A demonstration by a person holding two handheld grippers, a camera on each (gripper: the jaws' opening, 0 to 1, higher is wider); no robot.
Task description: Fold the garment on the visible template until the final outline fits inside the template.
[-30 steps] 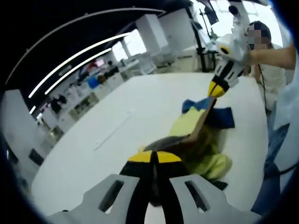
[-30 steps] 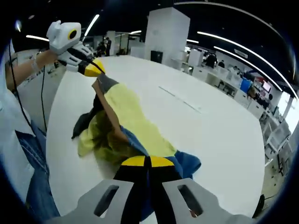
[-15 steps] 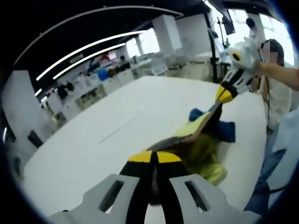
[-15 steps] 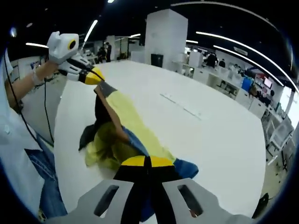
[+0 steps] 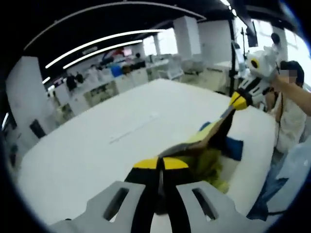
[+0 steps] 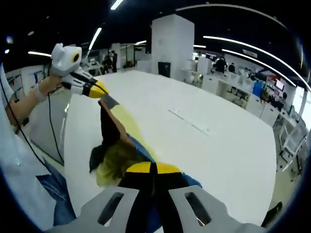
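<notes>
the garment [image 6: 119,145], a soft, limp piece in yellow with dark grey and blue panels, hangs stretched between the two grippers above the near part of the white table [image 6: 204,136], its lower folds bunched and drooping onto the surface. the left gripper [image 5: 159,167] has its yellow-tipped jaws closed together on one end of the cloth, and in the right gripper view it sits at upper left [image 6: 99,90], held in a person's hand [image 6: 70,77] with the forearm reaching in from the left edge. the right gripper [image 6: 152,170] is likewise pinched on the other end of the fabric; in the left gripper view it appears at upper right [image 5: 238,100], raised, with the cloth pulled into a taut ridge running down from it. the table top is smooth, pale and rounded at its edge, with a faint thin line [image 6: 189,121] marked across it and broad bare surface beyond the garment
</notes>
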